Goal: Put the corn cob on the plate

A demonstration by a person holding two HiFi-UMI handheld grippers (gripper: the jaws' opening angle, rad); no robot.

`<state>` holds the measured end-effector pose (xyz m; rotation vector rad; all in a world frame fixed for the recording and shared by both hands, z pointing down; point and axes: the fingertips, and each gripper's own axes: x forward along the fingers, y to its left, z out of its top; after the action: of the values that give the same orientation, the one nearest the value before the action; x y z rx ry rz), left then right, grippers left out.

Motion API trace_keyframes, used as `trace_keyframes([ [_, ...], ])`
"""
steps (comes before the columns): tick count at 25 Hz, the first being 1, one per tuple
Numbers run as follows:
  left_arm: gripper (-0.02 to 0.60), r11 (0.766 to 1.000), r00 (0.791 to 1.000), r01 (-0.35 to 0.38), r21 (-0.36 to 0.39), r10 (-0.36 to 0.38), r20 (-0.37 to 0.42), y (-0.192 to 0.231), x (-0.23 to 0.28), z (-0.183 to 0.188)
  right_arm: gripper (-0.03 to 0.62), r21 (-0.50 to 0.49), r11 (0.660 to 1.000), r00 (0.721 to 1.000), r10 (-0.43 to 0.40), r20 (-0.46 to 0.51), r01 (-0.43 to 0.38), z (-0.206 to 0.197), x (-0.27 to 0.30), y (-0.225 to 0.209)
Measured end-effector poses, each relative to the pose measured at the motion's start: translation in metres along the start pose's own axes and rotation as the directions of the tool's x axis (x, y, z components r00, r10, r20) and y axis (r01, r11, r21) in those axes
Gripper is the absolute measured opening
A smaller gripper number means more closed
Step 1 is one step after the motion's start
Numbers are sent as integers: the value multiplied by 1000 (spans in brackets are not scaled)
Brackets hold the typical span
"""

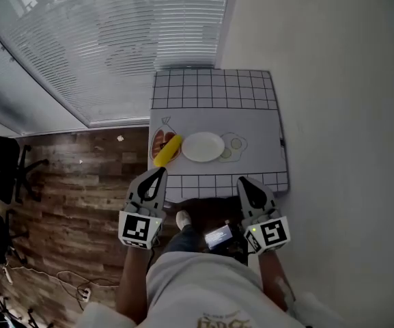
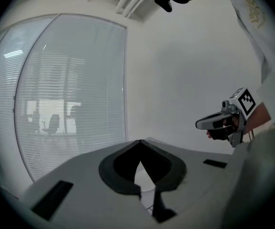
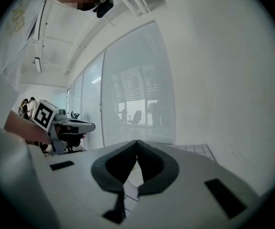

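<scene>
While both tools hang short of the table's near edge, the left gripper point(image 1: 161, 171) and the right gripper point(image 1: 241, 180) each have their jaws pressed together with nothing between them. Each is a smooth grey moulded shell narrowing to a point, lined with dark matte pads and carrying a cube with black-and-white square markers at the back. Ahead of them stands the table point(image 1: 251, 166), a pale rectangular top ruled with a thin dark grid at its near and far ends and plain across the middle. On that plain band lies the corn cob point(image 1: 167, 149), a glossy yellow cylinder set at a slant over a reddish printed patch point(image 1: 158, 141), straight ahead of the left gripper and well apart from the right. Just beside its right end sits the plate point(image 1: 203, 146), round, white and smooth; whether the two touch cannot be told. Left of the table, dark wood-grain floor point(image 1: 80, 173) runs under slatted blinds point(image 1: 115, 39).
</scene>
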<state>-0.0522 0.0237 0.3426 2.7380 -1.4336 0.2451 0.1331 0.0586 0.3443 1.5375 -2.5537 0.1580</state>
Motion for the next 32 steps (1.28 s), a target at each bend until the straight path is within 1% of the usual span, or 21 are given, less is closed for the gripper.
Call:
trace_keyframes([
  [3, 6, 1000, 1000, 5, 25, -5, -27, 20, 12, -6, 8, 4, 1000, 1000, -7, -26, 8, -2, 20, -4],
  [6, 7, 1000, 999, 7, 15, -7, -43, 35, 21, -12, 8, 4, 1000, 999, -9, -44, 10, -1, 37, -6],
  [8, 7, 1000, 999, -3, 27, 4, -48, 42, 25, -18, 8, 4, 1000, 998, -9, -56, 9, -5, 45, -5],
  [10, 8, 999, 998, -22, 45, 24, -51, 46, 26, -24, 8, -18, 1000, 996, -7, -92, 5, -12, 50, -3],
  [12, 7, 999, 998, -30, 41, 32, -60, 48, 29, -29, 8, -41, 999, 992, -4, -126, -1, -13, 53, -1],
  [15, 8, 999, 997, -25, 31, 27, -73, 48, 37, -33, 8, -34, 999, 991, 4, -131, -9, -12, 58, -4],
  [19, 6, 999, 995, -27, 46, 31, -99, 51, 51, -39, 8, -16, 1000, 990, 24, -138, -26, -20, 72, -11],
  [22, 7, 998, 992, -25, 56, 32, -121, 54, 58, -42, 8, -31, 998, 987, 50, -154, -55, -23, 78, -12],
  [25, 7, 998, 991, -32, 61, 39, -124, 61, 65, -44, 8, -45, 994, 980, 91, -179, -101, -29, 89, -10],
  [27, 8, 998, 991, -49, 49, 54, -123, 68, 70, -45, 8, -50, 989, 970, 129, -204, -142, -36, 98, -4],
  [30, 8, 998, 990, -62, 15, 63, -129, 70, 75, -50, 8, -92, 976, 955, 171, -241, -198, -40, 108, 2],
  [32, 8, 998, 987, -58, 22, 61, -151, 69, 78, -57, 8, -98, 972, 952, 186, -245, -215, -42, 117, 2],
])
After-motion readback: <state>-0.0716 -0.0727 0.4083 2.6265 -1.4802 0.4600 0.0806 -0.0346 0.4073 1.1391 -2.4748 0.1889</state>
